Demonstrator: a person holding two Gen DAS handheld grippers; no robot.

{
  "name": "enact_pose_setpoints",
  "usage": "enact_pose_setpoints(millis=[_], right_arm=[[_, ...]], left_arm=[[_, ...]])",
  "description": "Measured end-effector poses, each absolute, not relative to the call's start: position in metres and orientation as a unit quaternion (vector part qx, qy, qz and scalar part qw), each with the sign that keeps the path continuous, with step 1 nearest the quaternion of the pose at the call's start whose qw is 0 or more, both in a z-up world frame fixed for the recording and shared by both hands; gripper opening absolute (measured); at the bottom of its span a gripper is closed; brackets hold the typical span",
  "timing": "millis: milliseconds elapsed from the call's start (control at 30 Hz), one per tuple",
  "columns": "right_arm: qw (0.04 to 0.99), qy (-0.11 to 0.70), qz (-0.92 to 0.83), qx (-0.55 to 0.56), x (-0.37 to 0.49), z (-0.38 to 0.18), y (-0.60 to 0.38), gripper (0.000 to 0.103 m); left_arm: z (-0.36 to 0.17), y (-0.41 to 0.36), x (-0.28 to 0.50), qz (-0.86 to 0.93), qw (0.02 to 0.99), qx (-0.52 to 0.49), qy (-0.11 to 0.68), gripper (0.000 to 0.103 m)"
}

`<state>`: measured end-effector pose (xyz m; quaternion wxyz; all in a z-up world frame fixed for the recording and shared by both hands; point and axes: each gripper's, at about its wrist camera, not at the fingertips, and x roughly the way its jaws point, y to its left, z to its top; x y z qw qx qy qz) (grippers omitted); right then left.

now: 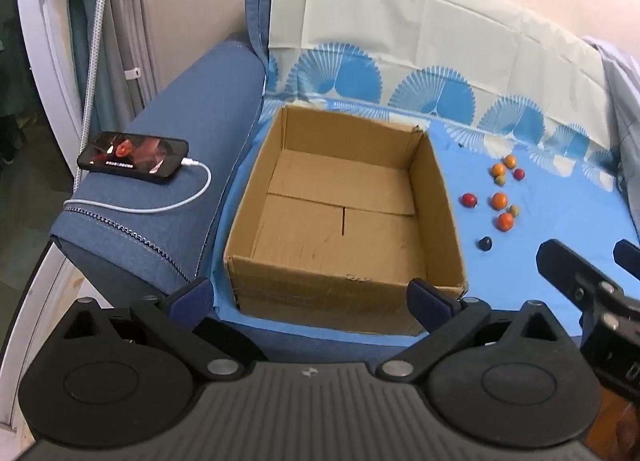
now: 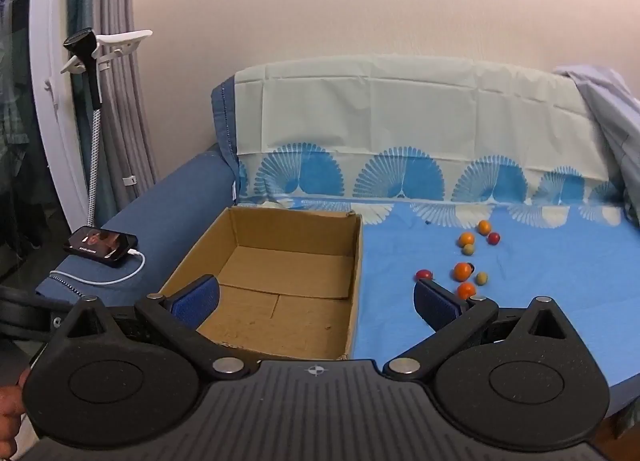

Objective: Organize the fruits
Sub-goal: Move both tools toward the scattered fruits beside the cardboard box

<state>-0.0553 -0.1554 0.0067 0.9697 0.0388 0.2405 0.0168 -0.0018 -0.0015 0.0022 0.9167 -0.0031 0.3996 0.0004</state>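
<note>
Brown cardboard box [image 1: 344,217] sits empty on the blue sheet [image 2: 520,321], small fruits [image 1: 500,201] scattered right of it, while I hold left gripper [image 1: 312,297] and right gripper [image 2: 316,297] wide apart, gripping nothing.

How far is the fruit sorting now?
Nothing is done yet: the cardboard box is empty. Nothing is in hand; the left gripper and right gripper have open, empty jaws. All the small fruits lie on the blue sheet.
</note>
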Motion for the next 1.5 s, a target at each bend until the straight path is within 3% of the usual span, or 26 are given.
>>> enact_pose_setpoints(millis=[200, 767, 1500], right_arm=[[0.970, 0.240, 0.027, 0.038, -0.067, 0.011, -0.152, 0.103], [0.965, 0.252, 0.029, 0.063, -0.055, -0.003, -0.163, 0.103], [0.957, 0.276, 0.029, 0.082, -0.044, -0.020, -0.179, 0.103]], left_arm=[[0.013, -0.005, -0.014, 0.001, 0.926, 0.009, 0.377, 0.103], [-0.005, -0.002, 0.017, 0.031, 0.887, 0.014, 0.461, 0.103], [-0.015, -0.022, 0.026, 0.023, 0.889, 0.039, 0.456, 0.103]])
